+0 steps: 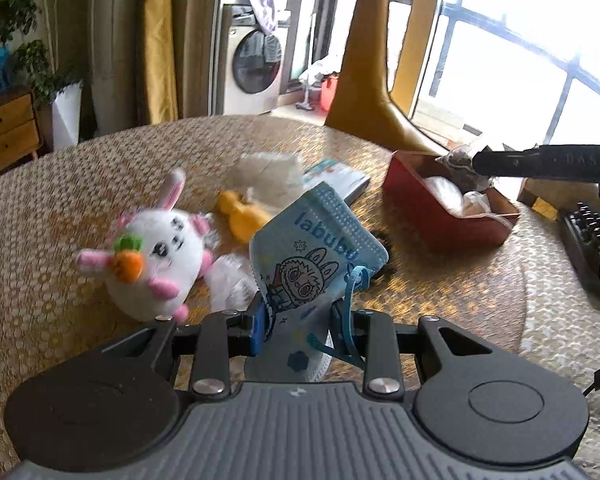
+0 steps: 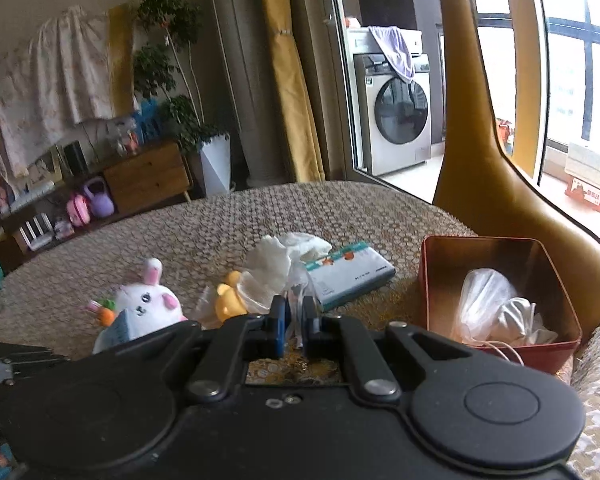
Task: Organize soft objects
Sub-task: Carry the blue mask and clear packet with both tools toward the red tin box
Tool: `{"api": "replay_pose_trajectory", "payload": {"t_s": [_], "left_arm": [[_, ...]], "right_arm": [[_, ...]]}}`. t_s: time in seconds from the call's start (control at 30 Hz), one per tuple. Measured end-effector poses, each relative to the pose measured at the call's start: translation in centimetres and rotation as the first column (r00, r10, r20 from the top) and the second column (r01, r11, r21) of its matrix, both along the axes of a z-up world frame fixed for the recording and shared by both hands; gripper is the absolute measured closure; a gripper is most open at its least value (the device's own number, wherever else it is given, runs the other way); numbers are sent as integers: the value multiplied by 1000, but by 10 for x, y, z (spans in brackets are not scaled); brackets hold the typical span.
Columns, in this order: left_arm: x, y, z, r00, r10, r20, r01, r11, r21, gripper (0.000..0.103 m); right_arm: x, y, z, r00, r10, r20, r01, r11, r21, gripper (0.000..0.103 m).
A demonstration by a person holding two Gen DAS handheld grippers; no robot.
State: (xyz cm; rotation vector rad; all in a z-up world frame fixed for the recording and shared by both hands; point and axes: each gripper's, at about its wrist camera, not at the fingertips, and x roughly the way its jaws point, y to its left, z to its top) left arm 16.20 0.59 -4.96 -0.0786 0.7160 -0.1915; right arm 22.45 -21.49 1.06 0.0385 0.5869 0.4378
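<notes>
Left wrist view: left gripper (image 1: 300,320) is clamped on a light-blue cartoon-print "labubu" face mask (image 1: 316,248), held up off the woven beige table (image 1: 80,184), w/ a white plush bunny holding an orange carrot (image 1: 156,252) lying just left of it. Right wrist view: right gripper (image 2: 296,320) is closed on a thin clear plastic wrapper (image 2: 298,300), near the crumpled white tissue (image 2: 284,256) & teal-white tissue pack (image 2: 348,276). The red open tin box (image 2: 496,248) at right holds white bagged masks (image 2: 496,308).
</notes>
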Motion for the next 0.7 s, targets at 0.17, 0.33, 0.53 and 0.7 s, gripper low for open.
{"api": "replay_pose_trajectory", "payload": {"t_s": [0.17,0.33,0.53,0.7], "left_arm": [[3,-20,21,999,-45,24,45,999,-3,72],[11,-43,37,996,-82,43,82,997,1,72],[27,-73,51,989,-136,50,136,991,-1,72],[44,-100,53,984,-169,49,168,985,31,72]], "right_arm": [[-13,-17,15,1000,-16,16,15,999,36,97],[-20,-37,22,998,-43,36,41,998,54,97],[-24,-61,26,995,-83,50,80,995,56,96],[-22,-84,23,991,-123,51,120,991,60,96]]}}
